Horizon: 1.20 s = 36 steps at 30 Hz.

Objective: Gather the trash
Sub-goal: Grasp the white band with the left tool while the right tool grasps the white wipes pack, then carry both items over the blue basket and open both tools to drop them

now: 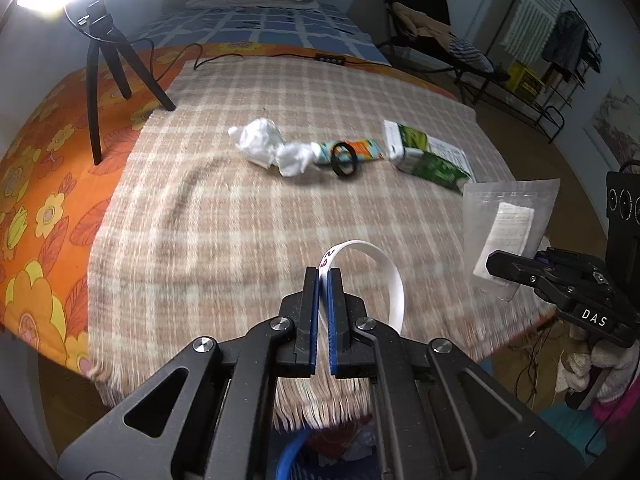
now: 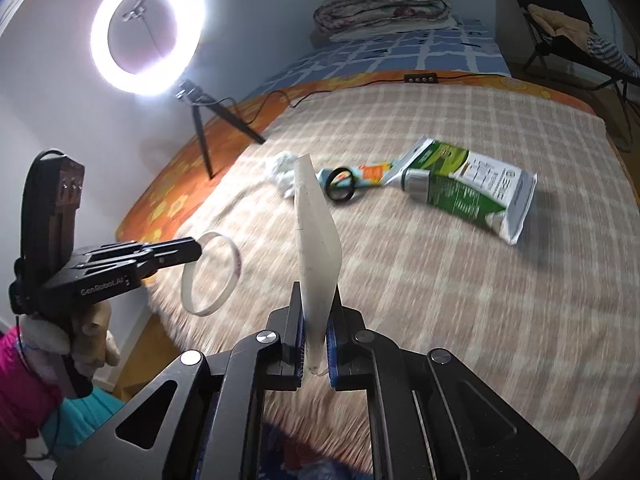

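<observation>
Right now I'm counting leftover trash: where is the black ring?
In both wrist views the black ring lies mid-blanket on the orange-teal wrapper, between the crumpled tissue and the green packet.

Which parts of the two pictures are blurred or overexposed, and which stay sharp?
Left wrist view: the checked blanket smears near the left gripper, which is sharp with its white ring; glare burns the top-left corner. Right wrist view: the ring light blows out; the right gripper and its clear bag stay crisp.
</observation>
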Tool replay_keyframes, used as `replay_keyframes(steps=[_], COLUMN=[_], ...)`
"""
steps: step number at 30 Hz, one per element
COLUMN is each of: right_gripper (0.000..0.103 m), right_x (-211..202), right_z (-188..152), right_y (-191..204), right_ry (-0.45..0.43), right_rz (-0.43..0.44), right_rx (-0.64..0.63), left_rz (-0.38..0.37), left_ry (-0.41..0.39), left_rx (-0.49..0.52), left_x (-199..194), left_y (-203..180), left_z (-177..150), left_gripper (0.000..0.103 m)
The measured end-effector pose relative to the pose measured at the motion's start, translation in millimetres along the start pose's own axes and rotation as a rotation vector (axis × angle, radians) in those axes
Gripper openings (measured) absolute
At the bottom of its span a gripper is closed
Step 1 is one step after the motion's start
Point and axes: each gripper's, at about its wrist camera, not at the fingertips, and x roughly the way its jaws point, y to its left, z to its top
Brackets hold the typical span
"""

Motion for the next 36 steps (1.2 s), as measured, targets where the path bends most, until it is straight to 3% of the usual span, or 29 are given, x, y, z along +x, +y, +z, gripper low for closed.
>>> replay_keyframes(steps=[17,36], right_gripper=[0.007,0.007], right_x=[-25.5,-13.8], right_z=[-84.1,-154.7], right_y=[45.2,72.4], right_ry=[0.087,0.188], right_rz=[0.025,0.027], right_rx=[-0.103,-0.163], left_rz=[-0.048,-0.062], left_ry=[0.074,0.173], left_rx=[0.021,0.042], left_x=[-20.0,-10.3], left_y=[-10.9,-21.8], left_z=[-80.9,-149.4], left_gripper=[0.001,0.001])
